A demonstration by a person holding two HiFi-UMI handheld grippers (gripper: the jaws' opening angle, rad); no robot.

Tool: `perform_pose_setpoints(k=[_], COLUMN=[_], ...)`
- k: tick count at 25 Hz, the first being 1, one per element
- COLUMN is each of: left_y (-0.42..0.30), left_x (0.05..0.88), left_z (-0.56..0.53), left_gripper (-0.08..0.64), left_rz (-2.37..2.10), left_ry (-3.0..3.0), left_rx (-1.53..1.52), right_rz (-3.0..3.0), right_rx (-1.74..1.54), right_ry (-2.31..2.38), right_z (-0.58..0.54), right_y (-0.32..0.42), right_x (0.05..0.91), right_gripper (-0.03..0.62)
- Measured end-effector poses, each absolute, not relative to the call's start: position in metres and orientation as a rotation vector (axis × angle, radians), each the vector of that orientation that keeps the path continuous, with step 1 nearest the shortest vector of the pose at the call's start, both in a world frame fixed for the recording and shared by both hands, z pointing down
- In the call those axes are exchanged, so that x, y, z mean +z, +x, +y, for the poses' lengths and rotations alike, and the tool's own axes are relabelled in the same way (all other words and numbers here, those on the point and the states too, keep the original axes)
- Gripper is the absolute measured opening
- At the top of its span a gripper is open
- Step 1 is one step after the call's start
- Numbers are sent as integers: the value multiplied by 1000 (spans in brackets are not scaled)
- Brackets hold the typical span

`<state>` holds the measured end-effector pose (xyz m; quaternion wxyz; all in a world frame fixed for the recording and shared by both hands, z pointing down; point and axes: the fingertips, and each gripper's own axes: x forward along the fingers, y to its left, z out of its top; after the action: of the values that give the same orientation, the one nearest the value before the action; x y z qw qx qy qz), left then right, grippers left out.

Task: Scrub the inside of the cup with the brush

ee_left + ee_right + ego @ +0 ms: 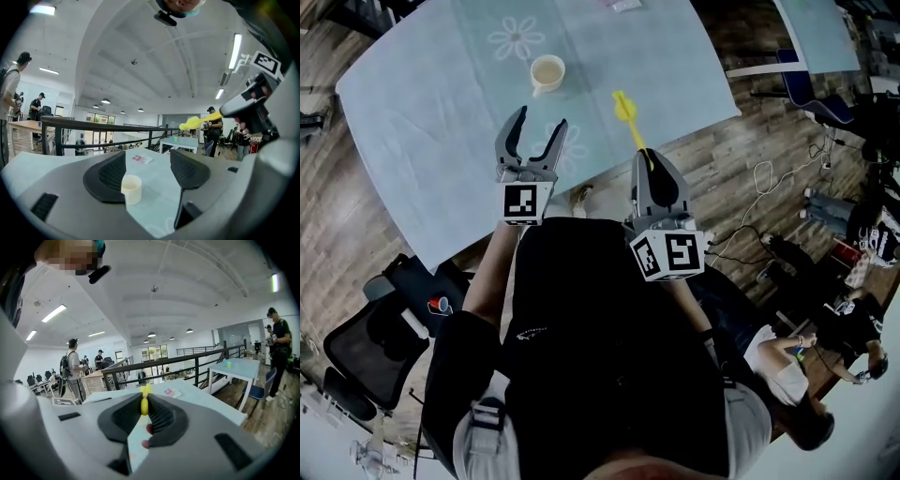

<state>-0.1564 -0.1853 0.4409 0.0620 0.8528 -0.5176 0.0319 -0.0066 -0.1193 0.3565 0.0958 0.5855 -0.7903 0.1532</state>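
Note:
A cream cup stands on the pale blue table, beyond my left gripper. That gripper is open, nothing between its jaws. In the left gripper view the cup shows low between the spread pads, some way ahead of my left gripper. My right gripper is shut on the yellow brush, whose head points out over the table's near edge. The right gripper view shows the brush pinched between the pads of my right gripper. The brush also appears at upper right in the left gripper view.
A small pink-printed packet lies on the table beyond the cup. A black office chair stands at lower left. Cables trail over the wood floor at right. Other people and tables are in the background.

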Motion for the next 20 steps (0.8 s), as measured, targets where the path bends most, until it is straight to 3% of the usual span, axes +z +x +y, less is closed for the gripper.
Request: perform_pose_setpoints(k=[9,20], left_y=[-152,-147], left_x=[516,593], left_z=[-225,-277], left_gripper=[361,388], left_rz=[-1533,-1557], left_ry=[2543,2496], left_rx=[242,312], right_rz=[-2237,-2150], right_rx=[524,602], right_ry=[1749,1714], right_z=[-117,-129], right_y=[5,11], right_x=[377,408], right_gripper=[40,40])
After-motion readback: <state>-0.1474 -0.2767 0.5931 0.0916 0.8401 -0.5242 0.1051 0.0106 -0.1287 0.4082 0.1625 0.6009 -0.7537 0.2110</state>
